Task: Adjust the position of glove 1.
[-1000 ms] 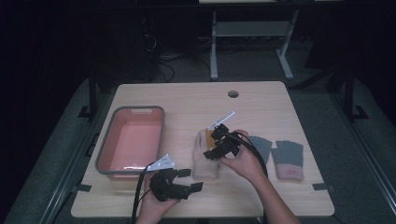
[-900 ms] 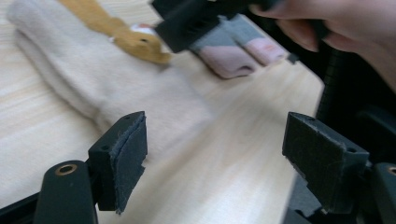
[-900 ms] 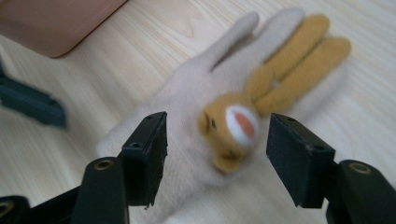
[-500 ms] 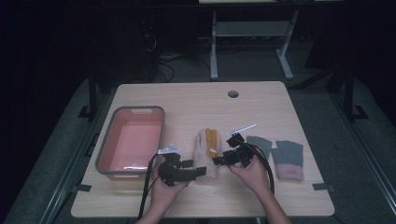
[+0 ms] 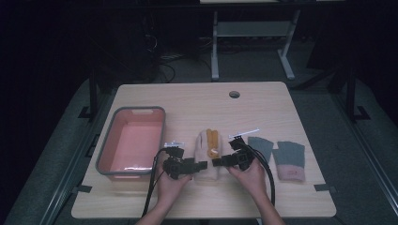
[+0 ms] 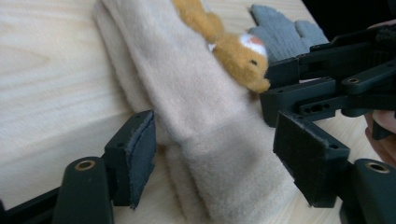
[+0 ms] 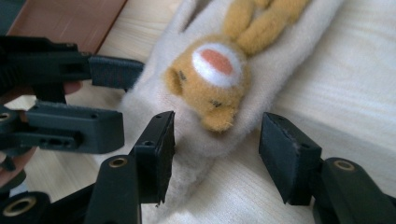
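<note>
Cream mitten [image 5: 209, 154] lies flat on the table [image 5: 197, 103], near the front edge, between the tub [image 5: 132, 140] and the grey gloves [image 5: 277, 152]. A small orange plush animal [image 5: 212, 143] sits on top of it; in the right gripper view its face [image 7: 212, 84] points toward the cuff end.

Left gripper [image 5: 199, 165] comes at the cuff from the tub side, low over the wood. Left gripper view: cuff [image 6: 233, 172] sits between the two pads [image 6: 137, 154], left pad at the fabric's edge, right pad a bit off it. Jaws spread, not pinching; they have just been closing, mitten between them.

Right gripper [image 5: 219, 162] comes in from the glove side, tip just beside the left one over the cuff. Right gripper view: jaws straddle the mitten below the plush face, both pads [image 7: 161, 144] clear of the fabric. Spread, nothing pinched; these too have just been closing around the mitten.

Both hands [image 5: 171, 180] rest at the table's front. Tub is pink inside with a grey rim, at the left. Two grey gloves lie at the right, the outer one with a pink cuff [image 5: 288, 171]. Round hole [image 5: 234, 94] near the table's far edge.
</note>
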Demonstrator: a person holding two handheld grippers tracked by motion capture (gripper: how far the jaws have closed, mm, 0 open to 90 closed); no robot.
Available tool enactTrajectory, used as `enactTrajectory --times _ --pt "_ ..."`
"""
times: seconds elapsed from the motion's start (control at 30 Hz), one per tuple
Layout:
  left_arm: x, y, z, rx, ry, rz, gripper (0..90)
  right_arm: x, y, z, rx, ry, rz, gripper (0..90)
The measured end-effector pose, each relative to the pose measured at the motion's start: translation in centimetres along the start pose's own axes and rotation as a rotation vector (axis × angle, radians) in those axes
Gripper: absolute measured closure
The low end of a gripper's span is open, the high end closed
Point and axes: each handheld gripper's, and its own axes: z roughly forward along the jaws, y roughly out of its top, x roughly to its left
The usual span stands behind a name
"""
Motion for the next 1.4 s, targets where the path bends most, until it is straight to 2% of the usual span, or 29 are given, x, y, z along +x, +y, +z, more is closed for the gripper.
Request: enactTrajectory --times 0.07,0.1,0.2,0.3,0.33,0.4,0.47,0.5,0.53,0.57,0.6,0.67,0.77,0.83,1.03,1.1,1.13,1.2,1.23,1.33,1.37,1.4 --pt "-0.6 0.0 0.3 0.003 0.028 0.024 31.1 -0.3 -0.2 0.2 -0.009 0.011 0.018 46.3" --pt "-0.9 0.0 0.5 0.012 0.058 0.039 31.0 -0.4 -0.3 0.3 -0.014 0.016 0.03 46.3" --pt "-0.8 -0.1 0.6 0.017 0.1 0.045 31.6 -0.7 -0.5 0.4 -0.025 0.029 0.055 46.9" --pt "-0.7 -0.3 0.7 0.006 0.126 0.046 31.9 -0.7 -0.6 0.5 -0.028 0.032 0.072 46.9" --pt "-0.7 -0.4 0.9 -0.002 0.13 0.031 31.9 -0.7 -0.6 0.5 -0.028 0.032 0.072 46.9" --pt "-0.7 -0.5 1.0 0.001 0.131 0.029 33.1 -0.6 -0.5 0.8 -0.032 0.015 0.067 46.9" --pt "-0.7 -0.5 1.1 0.004 0.115 0.017 36.8 -0.5 -0.5 1.0 -0.04 0.002 0.068 48.9" --pt "-0.6 -0.5 1.2 0.012 0.094 0.02 41.4 -0.5 -0.6 1.1 -0.046 0.002 0.073 50.9" --pt "-0.6 -0.5 1.2 0.012 0.094 0.02 43.9 -0.5 -0.6 1.1 -0.046 0.002 0.073 50.9" --pt "-0.5 -0.4 1.3 0.026 0.066 -0.001 43.9 -0.5 -0.6 1.1 -0.047 0.002 0.075 52.2" --pt "-0.4 -0.4 1.3 0.032 0.049 -0.012 48.2 -0.4 -0.6 1.2 -0.042 0.005 0.076 55.0" --pt "-0.3 -0.3 1.4 0.034 0.042 -0.023 50.7 -0.1 -0.6 1.4 -0.023 0.011 0.073 56.8" --pt "0.1 -0.2 1.5 0.047 0.008 -0.054 56.6 0.2 -0.4 1.6 -0.021 -0.005 0.086 62.0" --pt "0.1 -0.2 1.5 0.051 0.003 -0.05 58.9 0.4 -0.3 1.9 -0.023 -0.011 0.084 64.3" --pt "0.5 0.0 1.7 0.056 -0.018 -0.048 63.2 1.0 -0.1 2.3 -0.027 -0.038 0.066 70.7" --pt "0.6 0.0 1.7 0.057 -0.031 -0.074 64.2 1.1 0.0 2.5 -0.022 -0.046 0.06 73.8" --pt "0.8 0.1 1.7 0.06 -0.034 -0.071 64.2 1.1 0.0 2.5 -0.022 -0.046 0.06 73.8" --pt "0.8 0.1 1.7 0.062 -0.042 -0.089 64.3 1.0 0.0 2.6 -0.033 -0.04 0.043 74.6" --pt "0.9 0.1 1.8 0.062 -0.045 -0.093 64.5 0.8 0.0 2.6 -0.034 -0.023 0.066 75.4" --pt "1.0 0.2 1.8 0.066 -0.055 -0.1 65.3 0.6 0.1 2.6 -0.026 -0.012 0.073 76.2" --pt "1.3 0.2 1.8 0.075 -0.088 -0.122 65.3 0.4 0.1 2.6 -0.02 0.002 0.084 76.9" --pt "1.3 0.2 1.8 0.075 -0.088 -0.122 65.5 0.4 0.1 2.6 -0.02 0.002 0.084 76.9"
